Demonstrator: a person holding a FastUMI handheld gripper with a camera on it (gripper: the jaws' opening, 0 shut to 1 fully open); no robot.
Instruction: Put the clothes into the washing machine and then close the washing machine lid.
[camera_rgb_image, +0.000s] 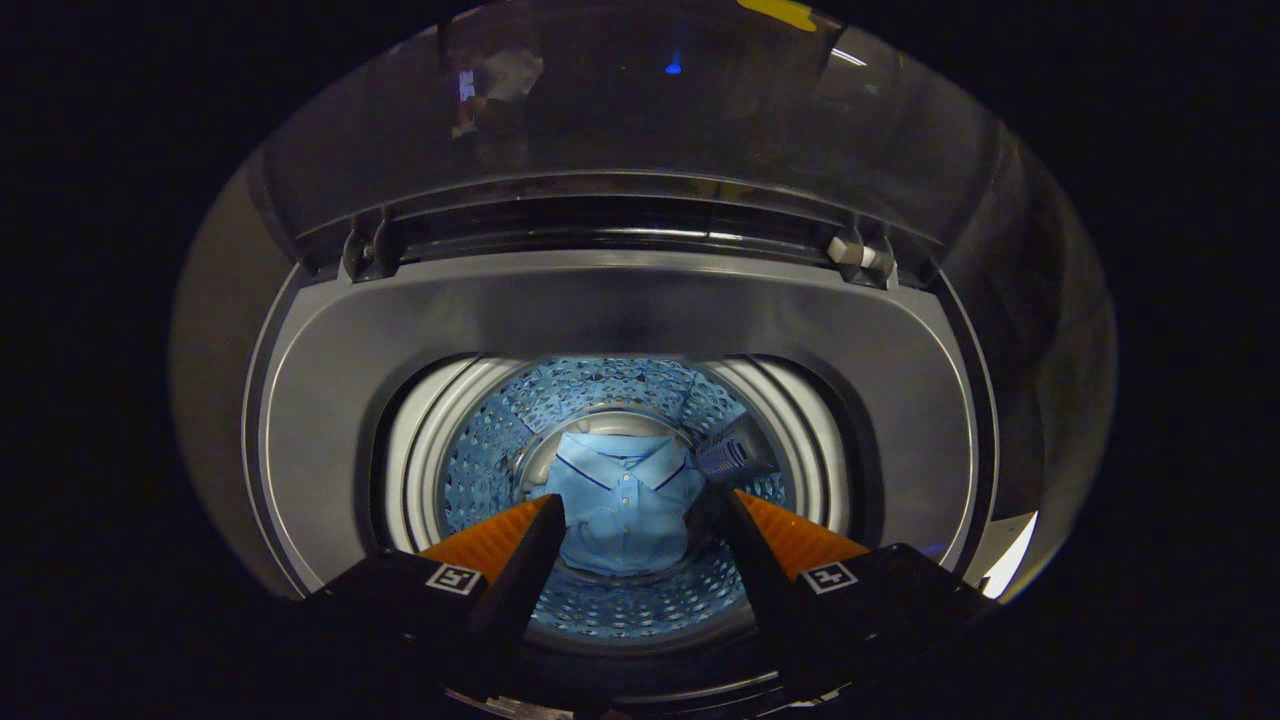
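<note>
Hanging over the mouth of the grey top-loading washing machine (620, 310), the gripper (640, 515) has its two fingers spread wide apart, with nothing between them and nothing touching either pad. The fingers point straight down into the perforated metal drum (480, 450).

At the bottom of that drum, seen through the gap between the fingers and well beyond them, lies a light blue polo shirt with dark piping on its collar (620, 500). It rests flat with the collar and button placket facing up. Just beside the shirt, by the tip of the right-hand finger, a small ribbed grey part (733, 453) sits against the drum wall; it may be a lint filter, though the view is too dim to be sure.

Around the drum runs a white ridged ring (420, 450), and around that the machine's broad grey top panel. Behind the opening, the dark translucent lid (620, 110) stands raised on its hinges (860, 253), leaving the machine open.
</note>
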